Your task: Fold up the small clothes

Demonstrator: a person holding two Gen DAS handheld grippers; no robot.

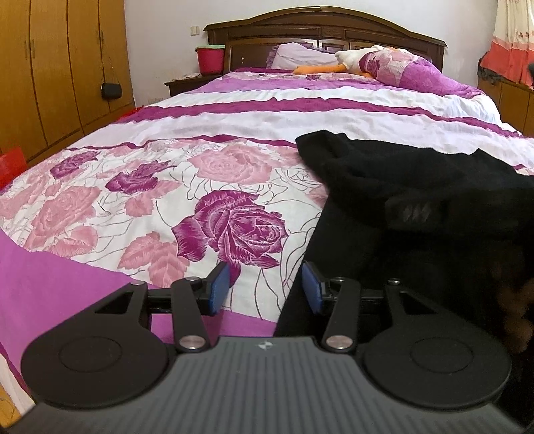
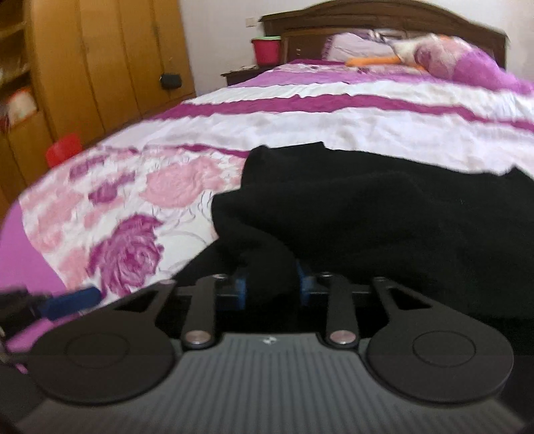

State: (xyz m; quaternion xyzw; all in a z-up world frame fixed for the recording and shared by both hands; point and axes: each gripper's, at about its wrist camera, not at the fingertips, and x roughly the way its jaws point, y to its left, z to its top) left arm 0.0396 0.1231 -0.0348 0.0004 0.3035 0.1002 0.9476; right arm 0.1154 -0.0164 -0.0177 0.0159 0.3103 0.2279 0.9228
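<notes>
A crumpled black garment (image 1: 400, 187) lies on the floral bedspread (image 1: 150, 200), on the right in the left wrist view. My left gripper (image 1: 265, 288) is open at the garment's left edge. Its left pad hangs over the bedspread and its right pad over the black cloth, with nothing pinched. In the right wrist view the black garment (image 2: 383, 217) fills the near right. A raised fold of it runs between the blue pads of my right gripper (image 2: 271, 283), which is shut on the cloth. One blue finger of the left gripper (image 2: 71, 298) shows at the lower left.
The bed reaches back to a dark wooden headboard (image 1: 327, 28), with pillows and a plush duck (image 1: 350, 60) in front of it. A red bucket (image 1: 210, 60) stands on the nightstand. Wooden wardrobes (image 1: 60, 66) line the left wall, with a small black bag (image 1: 110, 90) hanging there.
</notes>
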